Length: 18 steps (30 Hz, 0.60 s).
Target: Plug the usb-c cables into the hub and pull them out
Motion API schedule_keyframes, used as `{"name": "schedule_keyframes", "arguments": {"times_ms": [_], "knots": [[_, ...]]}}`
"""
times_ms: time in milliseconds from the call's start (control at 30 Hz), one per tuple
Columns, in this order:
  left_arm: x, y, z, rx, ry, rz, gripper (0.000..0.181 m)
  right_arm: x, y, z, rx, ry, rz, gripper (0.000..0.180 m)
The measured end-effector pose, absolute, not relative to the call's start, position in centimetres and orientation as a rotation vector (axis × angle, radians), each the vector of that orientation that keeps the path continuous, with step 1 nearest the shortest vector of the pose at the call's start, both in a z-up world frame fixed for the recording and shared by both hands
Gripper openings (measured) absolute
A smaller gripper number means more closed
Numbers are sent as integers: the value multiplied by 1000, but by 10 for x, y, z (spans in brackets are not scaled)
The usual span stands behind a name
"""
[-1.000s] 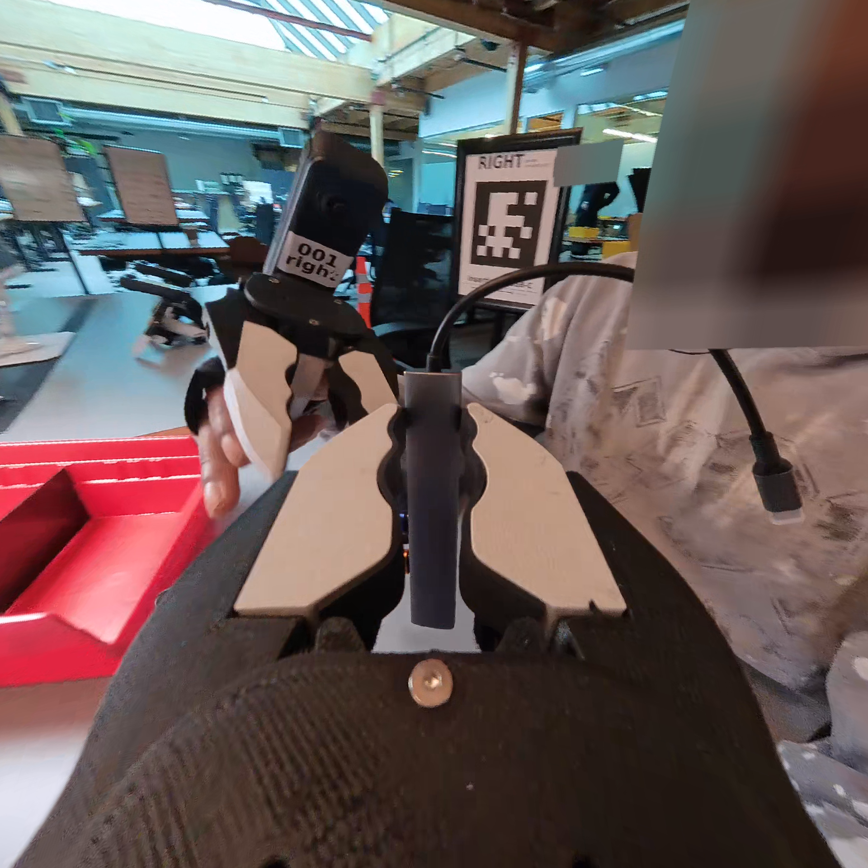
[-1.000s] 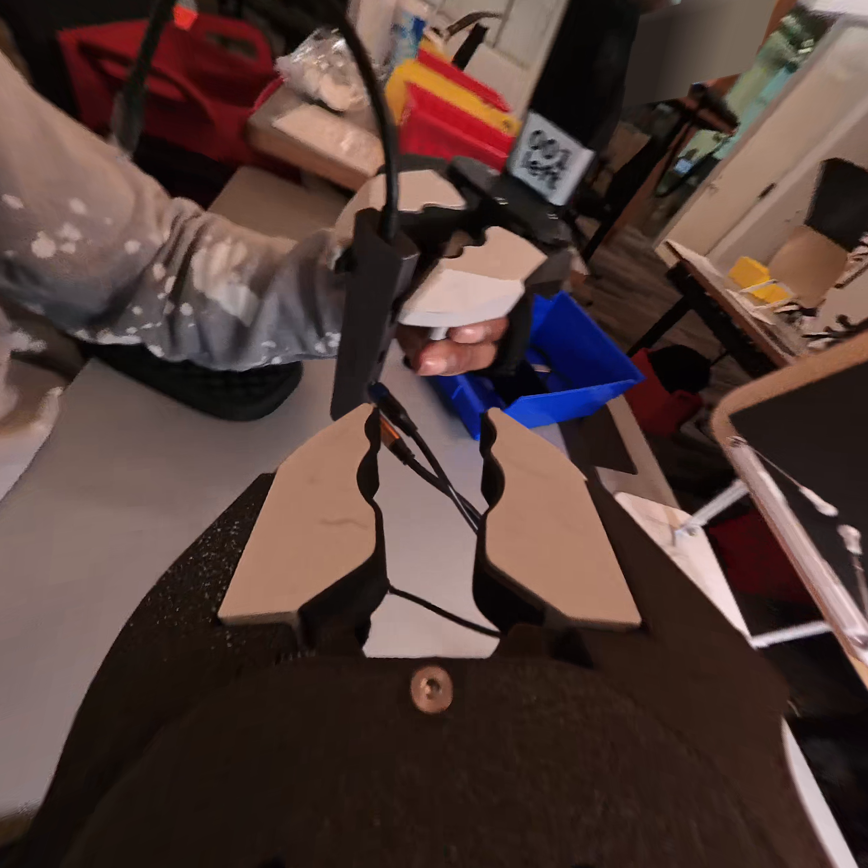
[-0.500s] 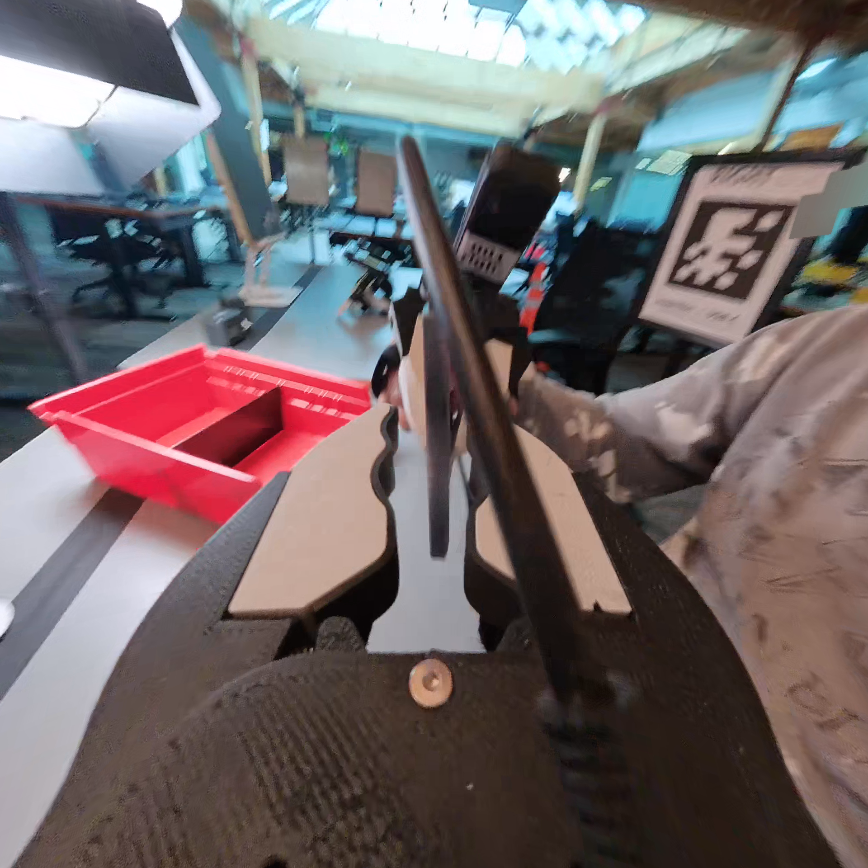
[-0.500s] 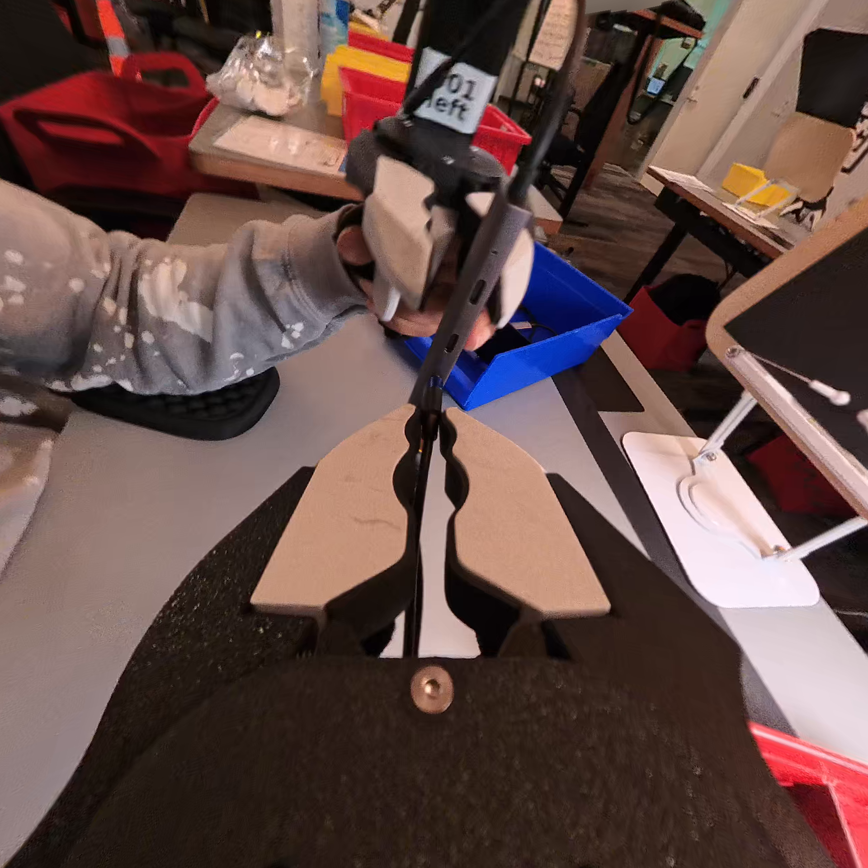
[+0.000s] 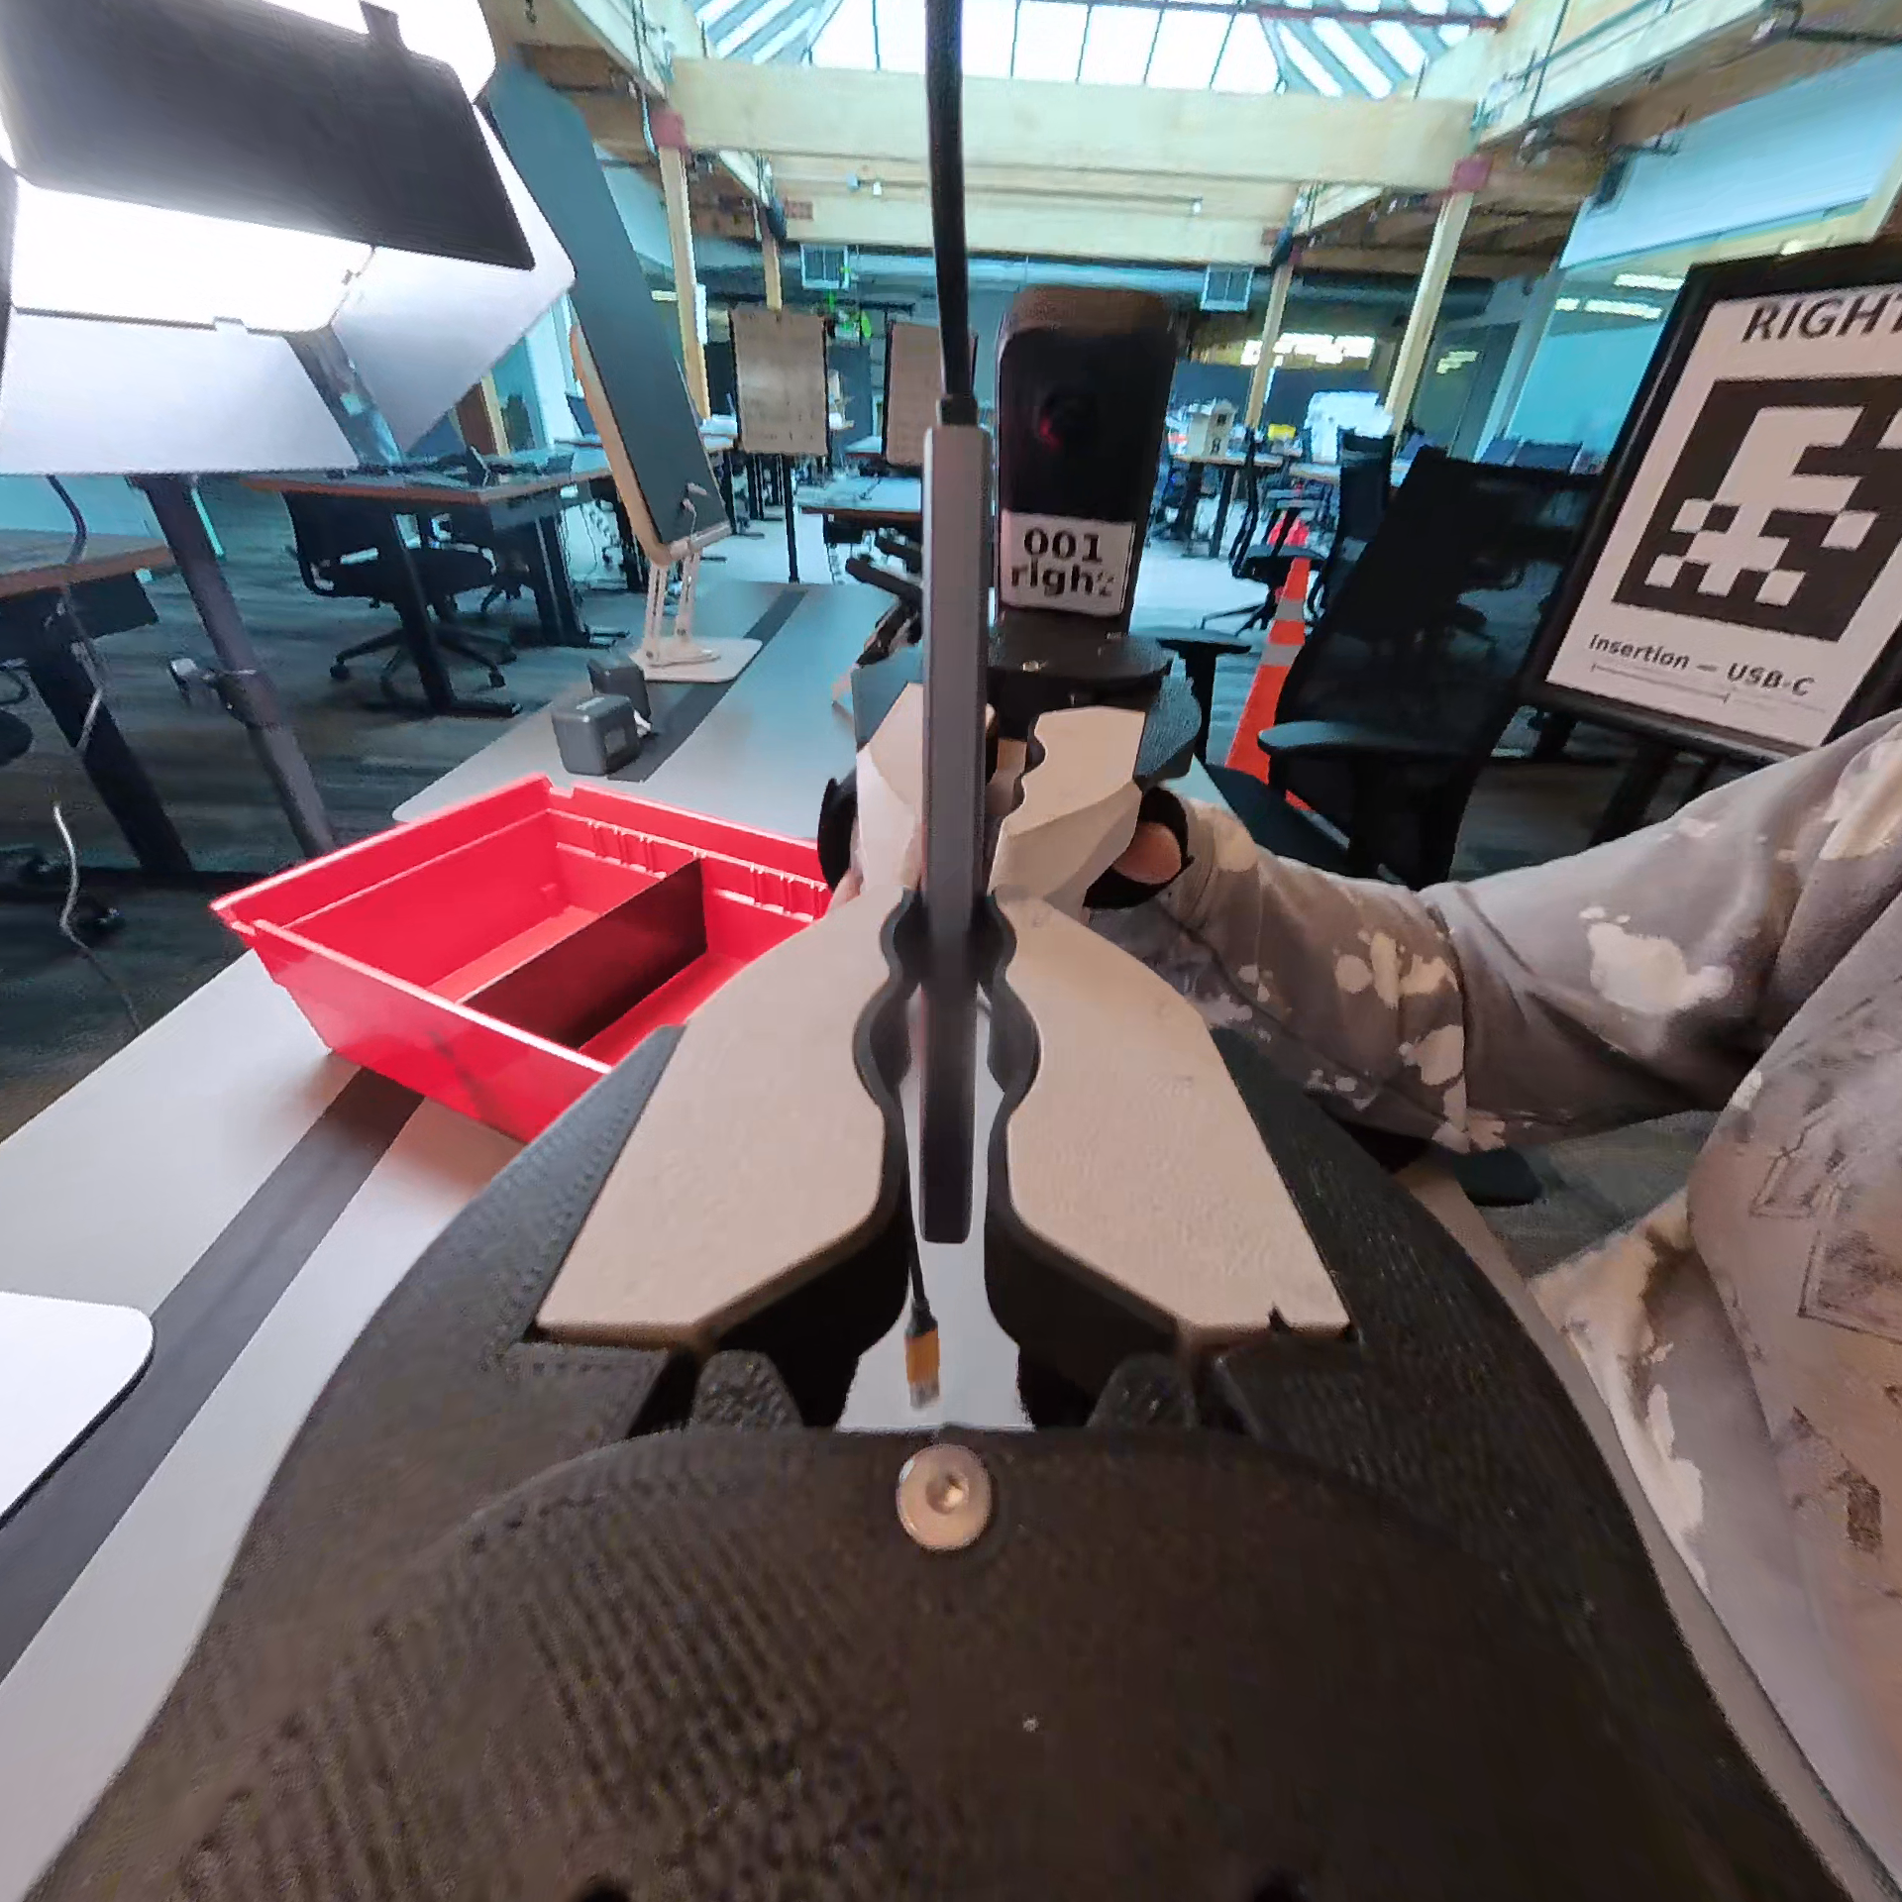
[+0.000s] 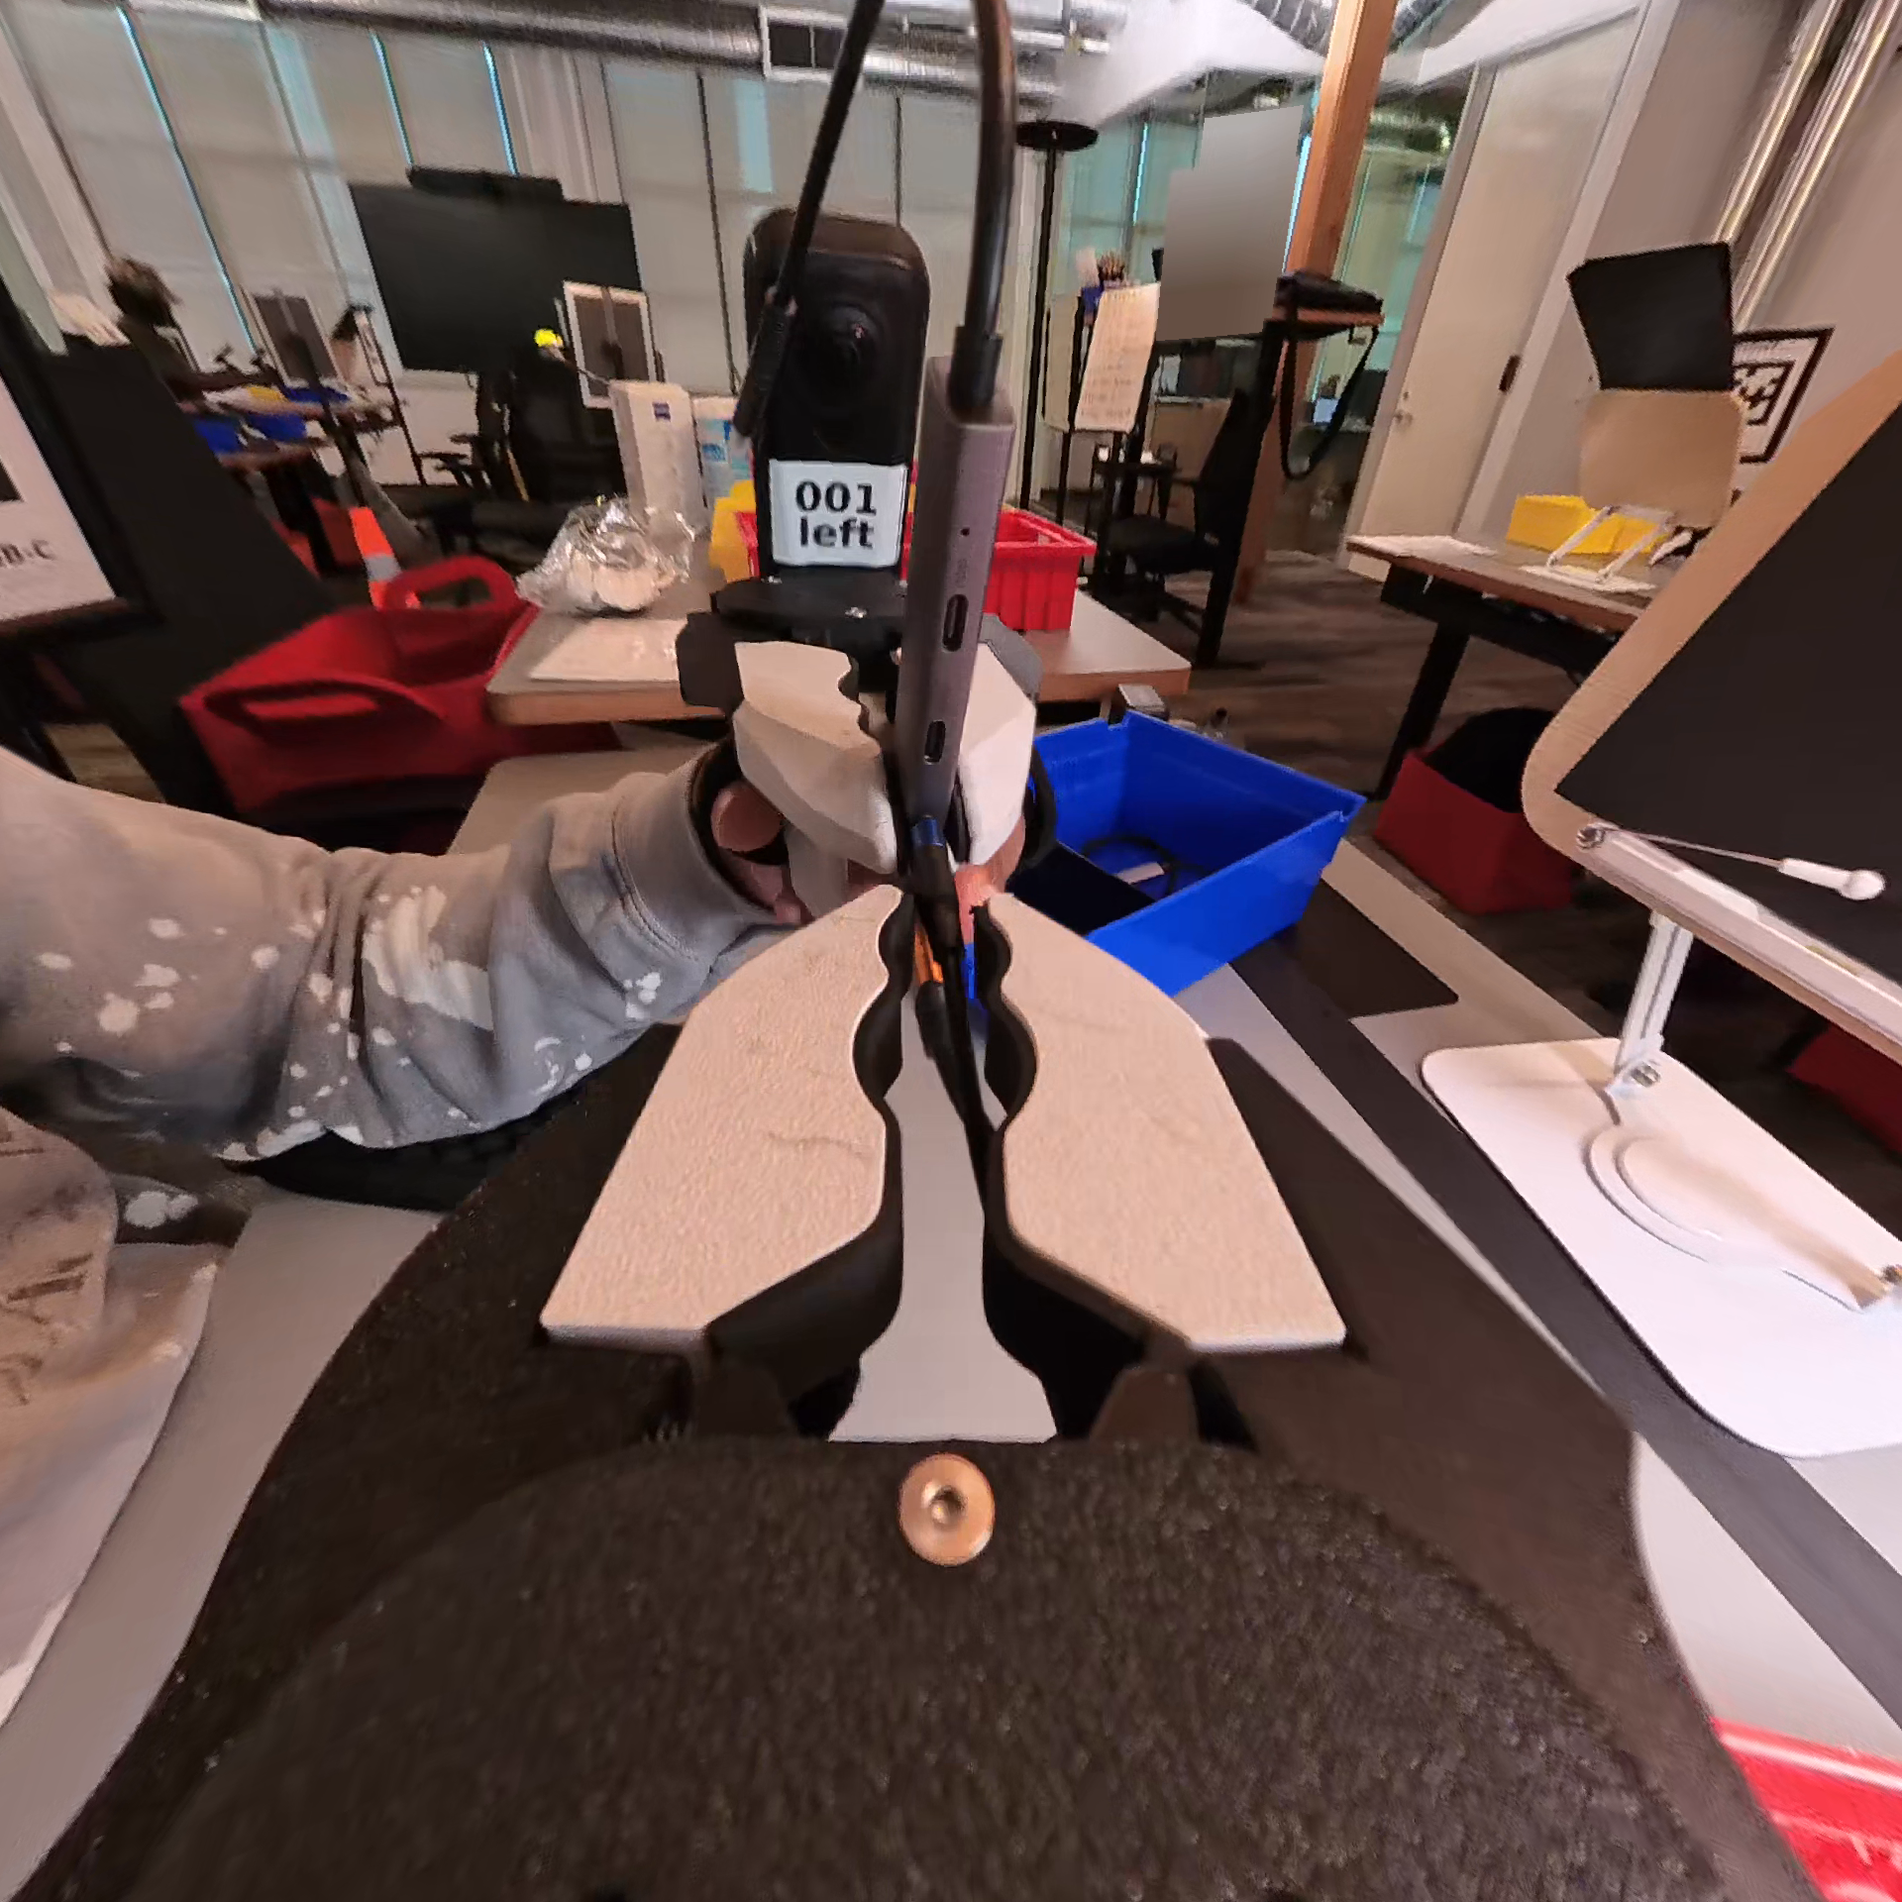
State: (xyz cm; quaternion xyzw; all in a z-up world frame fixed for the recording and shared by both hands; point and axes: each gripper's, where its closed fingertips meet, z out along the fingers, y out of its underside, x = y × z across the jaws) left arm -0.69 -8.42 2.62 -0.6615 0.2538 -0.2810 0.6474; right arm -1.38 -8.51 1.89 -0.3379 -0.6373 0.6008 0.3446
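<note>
In the left wrist view my left gripper (image 5: 945, 916) is shut on the slim grey hub (image 5: 947, 720), held upright and edge-on, with its thick black lead (image 5: 947, 206) rising from the top. A loose orange USB-C plug (image 5: 919, 1359) dangles below the hub. My right gripper (image 5: 988, 813) faces it from just behind. In the right wrist view my right gripper (image 6: 942, 916) is shut on thin black USB-C cables, at an orange-banded plug (image 6: 923, 957), right under the hub (image 6: 952, 535). A blue-ringed plug (image 6: 919, 832) sits at the hub's bottom end, between the left gripper's fingers (image 6: 813, 762).
A red divided bin (image 5: 340, 947) stands on the grey table (image 5: 124, 1184) to the left. A blue bin (image 6: 1235, 906) with cables lies behind the left gripper. A white stand base (image 6: 1698, 1287) and its board stand at the right. The person's sleeves reach in from both sides. My left and right fingertips are right by each other.
My left gripper opened, the hub turned edge-on between the pads, and the pads came together on it again, now upright. My right gripper closed on the cables below the hub.
</note>
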Motion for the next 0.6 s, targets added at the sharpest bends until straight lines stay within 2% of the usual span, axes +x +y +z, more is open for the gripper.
{"name": "schedule_keyframes", "arguments": {"times_ms": [333, 467, 600], "knots": [[1, -88, 31, -1483, 579, -703, 10, -7, -93, 21, -798, -1701, 1532, 6], [4, -90, 27, -1545, 603, -665, 20, -6, -93, 8, -828, -1790, 1433, 6], [0, -85, 27, -1531, 591, -597, 11, -10, -93, 9, -832, -1765, 1442, 6]]}}
